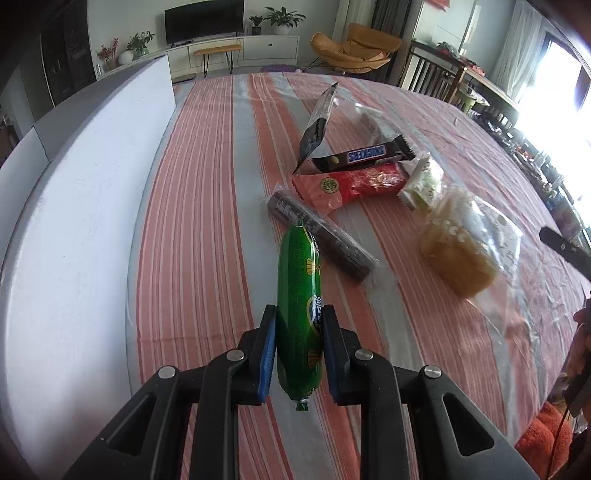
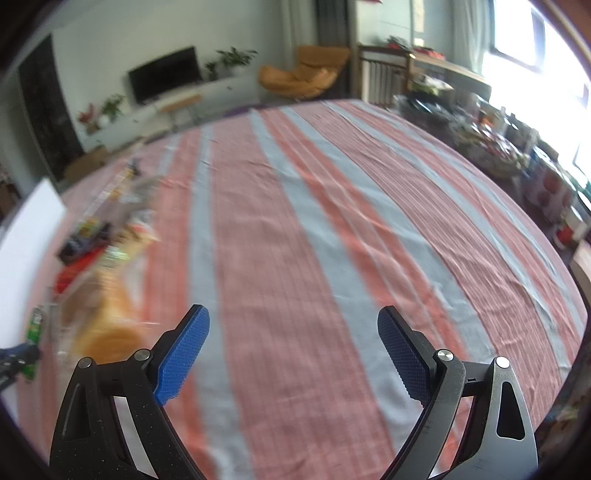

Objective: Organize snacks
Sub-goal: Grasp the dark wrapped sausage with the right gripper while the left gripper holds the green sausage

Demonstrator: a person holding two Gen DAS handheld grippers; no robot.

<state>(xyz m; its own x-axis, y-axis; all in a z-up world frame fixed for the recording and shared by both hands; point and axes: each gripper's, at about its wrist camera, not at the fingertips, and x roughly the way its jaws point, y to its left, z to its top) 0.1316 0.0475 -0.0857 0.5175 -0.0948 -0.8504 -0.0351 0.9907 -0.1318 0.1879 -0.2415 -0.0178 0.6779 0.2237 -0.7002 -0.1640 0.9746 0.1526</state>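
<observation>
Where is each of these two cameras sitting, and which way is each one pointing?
Left wrist: rides on the left tongs, looking along the striped tablecloth at the snack pile; both fingers clamp a green sausage snack, and the person's hand shows at the right edge.
Right wrist: rides on the right tongs, open and empty, facing mostly bare cloth.
Shared: the tablecloth, the bread in a clear bag, the television and the orange chair.
</observation>
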